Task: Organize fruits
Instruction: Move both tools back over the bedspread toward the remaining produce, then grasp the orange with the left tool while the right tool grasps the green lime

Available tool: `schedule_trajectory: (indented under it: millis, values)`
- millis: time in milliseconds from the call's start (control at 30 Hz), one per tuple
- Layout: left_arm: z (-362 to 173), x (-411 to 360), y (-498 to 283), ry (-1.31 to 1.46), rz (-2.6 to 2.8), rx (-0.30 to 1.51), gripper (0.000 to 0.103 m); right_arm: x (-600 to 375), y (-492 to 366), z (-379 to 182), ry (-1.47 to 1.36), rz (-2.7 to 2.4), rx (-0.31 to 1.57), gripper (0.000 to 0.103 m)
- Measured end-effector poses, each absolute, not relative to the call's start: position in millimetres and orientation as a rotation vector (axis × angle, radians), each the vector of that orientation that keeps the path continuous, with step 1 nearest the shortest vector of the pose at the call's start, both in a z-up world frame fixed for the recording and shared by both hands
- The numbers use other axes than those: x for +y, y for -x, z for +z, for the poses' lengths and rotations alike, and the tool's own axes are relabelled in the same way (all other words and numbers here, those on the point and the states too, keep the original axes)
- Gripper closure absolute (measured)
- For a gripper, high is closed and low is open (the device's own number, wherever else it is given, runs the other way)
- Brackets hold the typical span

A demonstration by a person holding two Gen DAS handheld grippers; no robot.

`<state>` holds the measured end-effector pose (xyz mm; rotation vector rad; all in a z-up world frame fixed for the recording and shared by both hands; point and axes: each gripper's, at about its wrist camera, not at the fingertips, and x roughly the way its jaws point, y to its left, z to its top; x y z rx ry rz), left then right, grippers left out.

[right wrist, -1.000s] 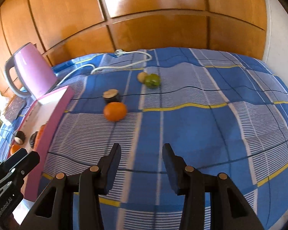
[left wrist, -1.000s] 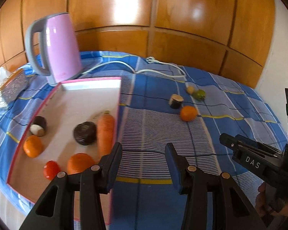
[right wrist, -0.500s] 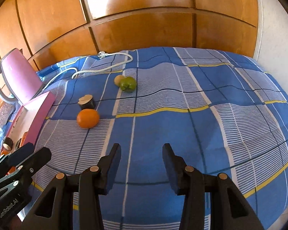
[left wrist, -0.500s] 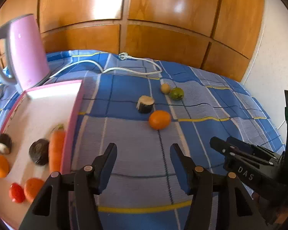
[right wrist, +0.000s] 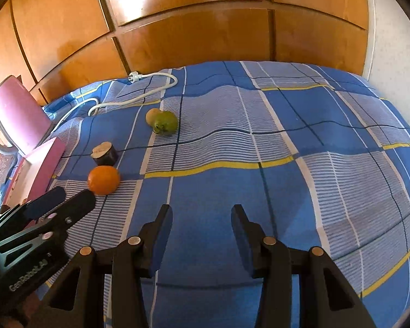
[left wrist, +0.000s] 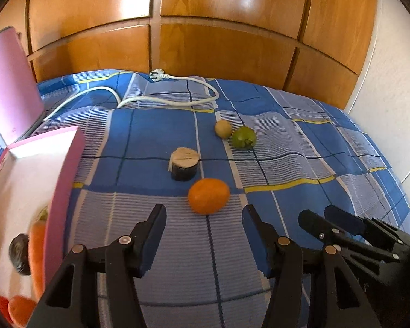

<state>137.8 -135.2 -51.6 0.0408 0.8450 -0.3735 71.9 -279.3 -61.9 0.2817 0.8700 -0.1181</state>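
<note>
You had one blue checked cloth [left wrist: 155, 125] under everything, one pink kettle [left wrist: 8, 87] at its far left edge, and one pink-rimmed tray [left wrist: 60, 191] just in front of the kettle. In the tray I counted one carrot [left wrist: 37, 251], one dark round fruit [left wrist: 19, 254] beside it, and other orange and red pieces cut off by the frame edge. One white cord [left wrist: 164, 99] lay behind the loose fruits.

Right of the tray sat four loose pieces: one orange [left wrist: 208, 195], one dark cut piece [left wrist: 183, 162], one green fruit [left wrist: 243, 136] and one small tan fruit [left wrist: 223, 128].

Your left gripper [left wrist: 203, 228] stood parted and empty, the orange just beyond its fingertips. Your right gripper [right wrist: 201, 225] stood parted too, holding nothing, the orange well off to its left.
</note>
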Motion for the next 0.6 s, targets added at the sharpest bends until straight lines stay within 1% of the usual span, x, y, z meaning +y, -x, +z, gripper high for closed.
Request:
schedule_trajectory:
  millis: [133,200,267,367,600]
  values:
    - [-62,-140,-153,-0.033,-0.364,0.877,0.045,-280,-81,-64,-0.287,-0.099,0.876,0.058]
    - [-69,-139,-159,-0.016,-0.367,0.895,0.061,-281,-84,-64,-0.29,-0.092,0.879,0.058]
    - [-71,-137,-159,-0.013,-0.369,0.89,0.069,-281,-89,-65,-0.286,-0.085,0.883,0.058]
    - [-73,-129,-155,0.013,-0.375,0.879,0.07,-281,-95,-67,-0.283,-0.075,0.891,0.058]
    - [-76,-96,-150,0.112,-0.321,0.868,0.07,-274,-114,-70,-0.262,-0.048,0.895,0.058]
